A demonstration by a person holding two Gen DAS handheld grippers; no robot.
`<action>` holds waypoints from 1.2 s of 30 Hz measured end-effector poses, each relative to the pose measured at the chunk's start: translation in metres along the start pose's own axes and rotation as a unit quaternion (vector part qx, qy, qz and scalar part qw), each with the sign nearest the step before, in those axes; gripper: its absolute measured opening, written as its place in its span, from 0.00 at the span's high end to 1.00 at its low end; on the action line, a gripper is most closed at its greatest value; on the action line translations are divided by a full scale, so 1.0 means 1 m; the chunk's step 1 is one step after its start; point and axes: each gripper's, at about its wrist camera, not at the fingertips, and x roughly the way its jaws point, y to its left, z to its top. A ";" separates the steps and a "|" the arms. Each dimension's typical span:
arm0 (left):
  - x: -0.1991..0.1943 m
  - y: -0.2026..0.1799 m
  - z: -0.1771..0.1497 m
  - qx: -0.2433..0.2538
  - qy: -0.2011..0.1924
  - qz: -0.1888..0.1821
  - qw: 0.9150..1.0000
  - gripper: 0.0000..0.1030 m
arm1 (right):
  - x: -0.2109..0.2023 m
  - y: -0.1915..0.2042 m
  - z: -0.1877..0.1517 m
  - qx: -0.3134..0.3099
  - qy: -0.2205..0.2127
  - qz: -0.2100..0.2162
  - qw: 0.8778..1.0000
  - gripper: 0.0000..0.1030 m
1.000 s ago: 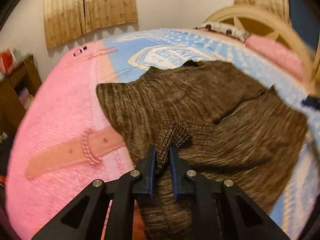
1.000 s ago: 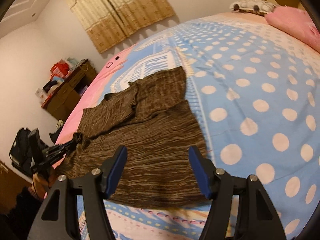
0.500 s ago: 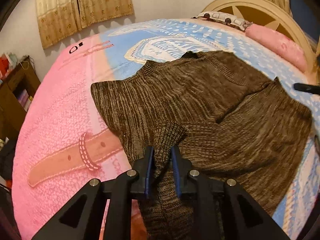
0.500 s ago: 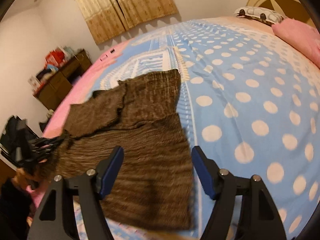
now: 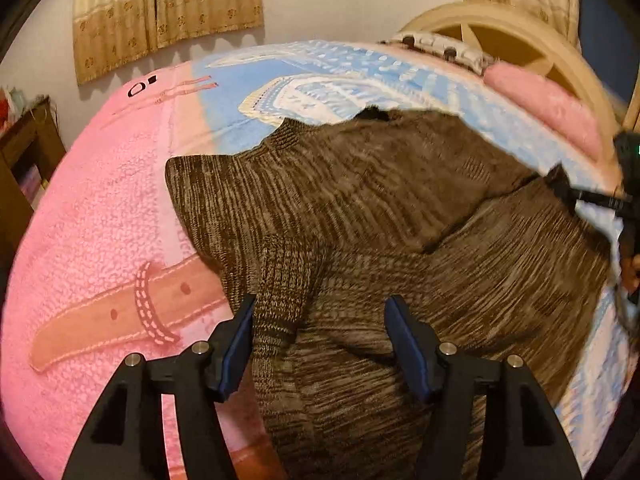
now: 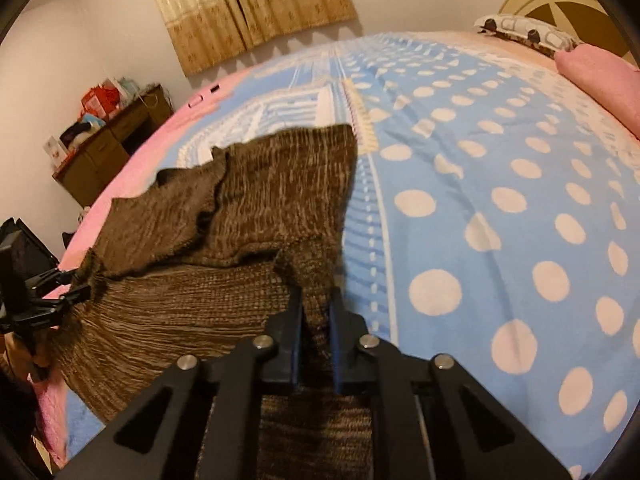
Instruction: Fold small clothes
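Note:
A brown knitted sweater (image 5: 360, 208) lies spread on the bed, with one part folded over the body. My left gripper (image 5: 320, 302) hovers over its near left side. Its jaws are opening wide, and a ridge of ribbed sleeve fabric (image 5: 288, 280) lies loose between them, close to the left finger. In the right wrist view the sweater (image 6: 260, 208) runs from centre to lower left. There my right gripper (image 6: 315, 294) is shut on a bunched-up bit of the sweater's right edge. The left gripper (image 6: 60, 288) shows at the far left edge of that view.
The bed carries a blanket that is pink (image 5: 100, 220) on one side and blue with white dots (image 6: 480, 200) on the other. A pink pillow (image 5: 548, 108) and a cream headboard (image 5: 520, 40) are at the far end. A wooden cabinet (image 6: 112, 140) stands by the wall under curtains (image 6: 248, 4).
My left jaws went from pinching the sleeve fold to standing wide apart, and the fabric settled. My right gripper came down onto the sweater's edge and closed on it.

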 end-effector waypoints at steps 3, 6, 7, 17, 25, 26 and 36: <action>-0.009 0.010 0.000 -0.042 -0.018 -0.031 0.998 0.38 | -0.007 0.006 -0.002 -0.006 -0.007 0.003 1.000 0.87; -0.013 0.012 0.000 -0.055 -0.027 -0.029 0.998 0.43 | -0.006 0.011 -0.001 -0.015 -0.007 -0.011 1.000 0.87; -0.011 0.011 0.000 -0.052 -0.022 -0.016 0.998 0.49 | -0.005 0.011 0.000 -0.013 -0.006 -0.013 1.000 0.87; -0.018 0.008 -0.008 -0.079 -0.028 0.051 0.995 0.93 | -0.003 0.017 0.002 -0.006 -0.006 -0.032 0.999 0.88; -0.088 0.015 0.002 -0.127 -0.115 0.052 0.984 0.93 | -0.068 0.052 0.021 -0.052 -0.087 -0.014 0.995 0.88; -0.093 0.017 0.008 -0.129 -0.123 0.055 0.982 0.93 | -0.075 0.060 0.030 -0.067 -0.100 -0.013 0.993 0.88; -0.050 0.062 0.081 -0.171 -0.151 0.107 0.968 0.93 | -0.008 0.059 0.131 -0.103 -0.138 -0.063 0.983 0.88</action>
